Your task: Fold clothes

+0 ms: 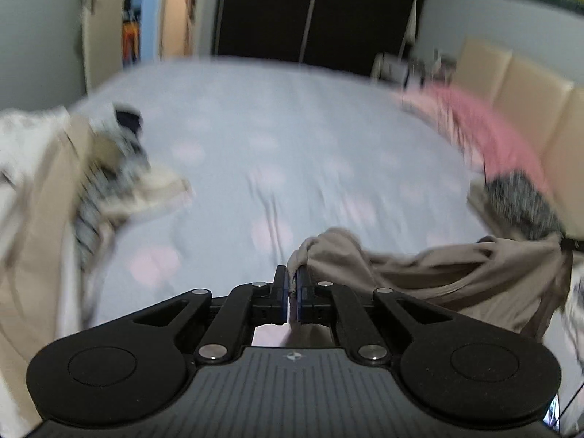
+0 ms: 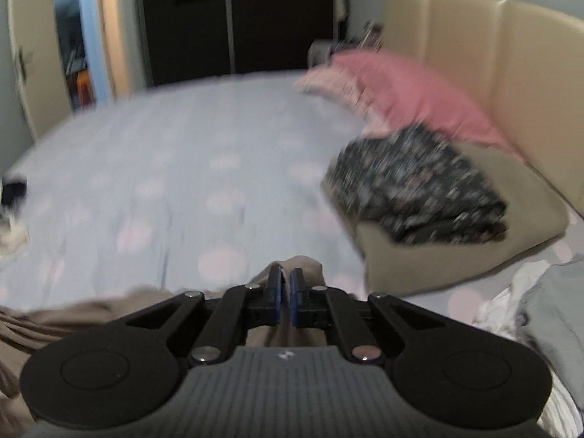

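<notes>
- While both my grippers clamp it, the taupe garment (image 1: pixel 419 273) hangs stretched above the bed (image 1: pixel 273 153);
- left gripper (image 1: pixel 291 284): fingers pinched on one edge;
- right gripper (image 2: pixel 286 284): fingers pinched on another fold.

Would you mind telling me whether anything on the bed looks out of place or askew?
Nothing looks damaged or spilled. The only untidy spot is a loose heap of clothes crumpled at the bed's left edge, unfolded, while the dark patterned garment sits folded on a beige one by the headboard. Motion blur hides finer detail.

Home bedroom: bed (image 1: pixel 292 153), headboard (image 2: pixel 492 54), wardrobe (image 1: pixel 310 7).
</notes>
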`<state>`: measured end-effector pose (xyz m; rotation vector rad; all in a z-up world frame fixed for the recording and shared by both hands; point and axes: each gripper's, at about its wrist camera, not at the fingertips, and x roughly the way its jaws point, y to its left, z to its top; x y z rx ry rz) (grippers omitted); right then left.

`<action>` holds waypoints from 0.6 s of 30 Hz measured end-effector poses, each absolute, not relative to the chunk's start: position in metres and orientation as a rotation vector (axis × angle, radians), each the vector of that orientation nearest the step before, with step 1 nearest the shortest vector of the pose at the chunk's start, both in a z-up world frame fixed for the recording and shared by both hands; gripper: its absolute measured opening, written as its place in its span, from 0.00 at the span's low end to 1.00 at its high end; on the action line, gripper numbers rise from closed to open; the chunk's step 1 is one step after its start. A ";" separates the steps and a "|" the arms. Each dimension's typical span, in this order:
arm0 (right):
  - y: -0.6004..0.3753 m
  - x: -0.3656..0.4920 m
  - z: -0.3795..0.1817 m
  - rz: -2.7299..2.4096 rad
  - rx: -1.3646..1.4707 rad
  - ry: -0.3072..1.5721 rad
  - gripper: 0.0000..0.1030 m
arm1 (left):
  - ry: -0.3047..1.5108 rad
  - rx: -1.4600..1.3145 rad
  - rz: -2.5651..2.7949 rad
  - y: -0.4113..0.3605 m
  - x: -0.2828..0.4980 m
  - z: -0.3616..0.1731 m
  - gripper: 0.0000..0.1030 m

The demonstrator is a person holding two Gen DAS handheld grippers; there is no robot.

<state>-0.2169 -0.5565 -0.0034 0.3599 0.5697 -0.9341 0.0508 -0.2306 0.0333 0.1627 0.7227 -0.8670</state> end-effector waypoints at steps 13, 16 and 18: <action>-0.510 -0.239 -0.087 -0.878 0.363 1.032 0.00 | 0.998 0.539 -0.849 -0.203 0.043 -0.062 0.02; -0.506 -0.252 -0.102 -0.853 0.385 1.076 0.00 | 1.015 0.541 -0.873 -0.192 0.044 -0.071 0.04; -0.505 -0.254 -0.097 -0.828 0.397 1.041 0.00 | 1.003 0.536 -0.885 -0.188 0.044 -0.067 0.11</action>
